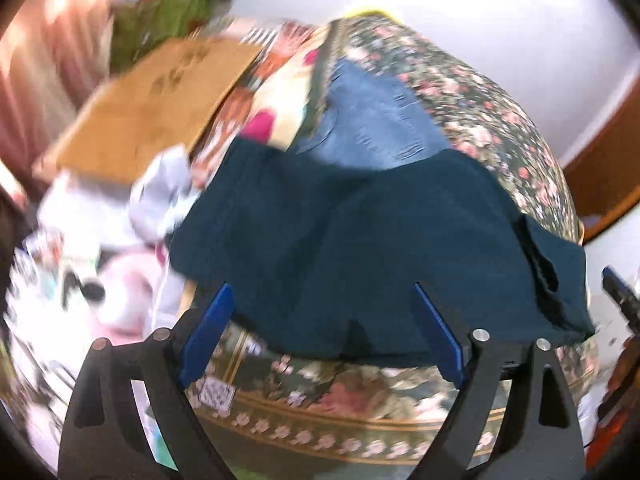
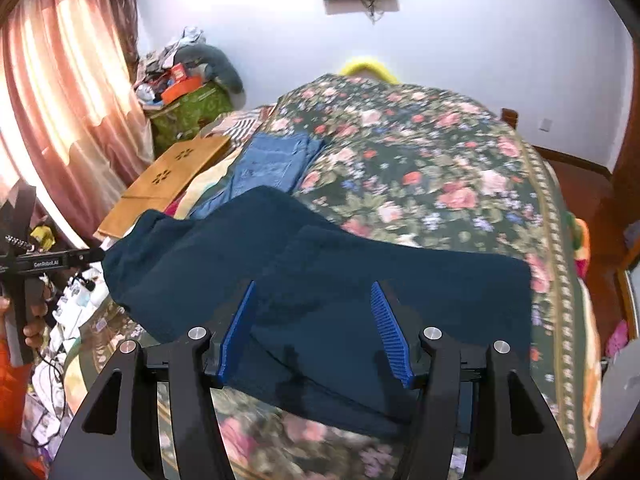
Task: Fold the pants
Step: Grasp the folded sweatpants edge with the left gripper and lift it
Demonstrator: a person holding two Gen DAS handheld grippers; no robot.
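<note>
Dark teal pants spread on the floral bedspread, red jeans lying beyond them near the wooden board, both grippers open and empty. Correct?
One error: the jeans are blue denim, not red, as the right wrist view shows. The rest holds: the dark teal pants lie on the floral bedspread near the wooden board, and the left gripper and right gripper are open and empty.
</note>
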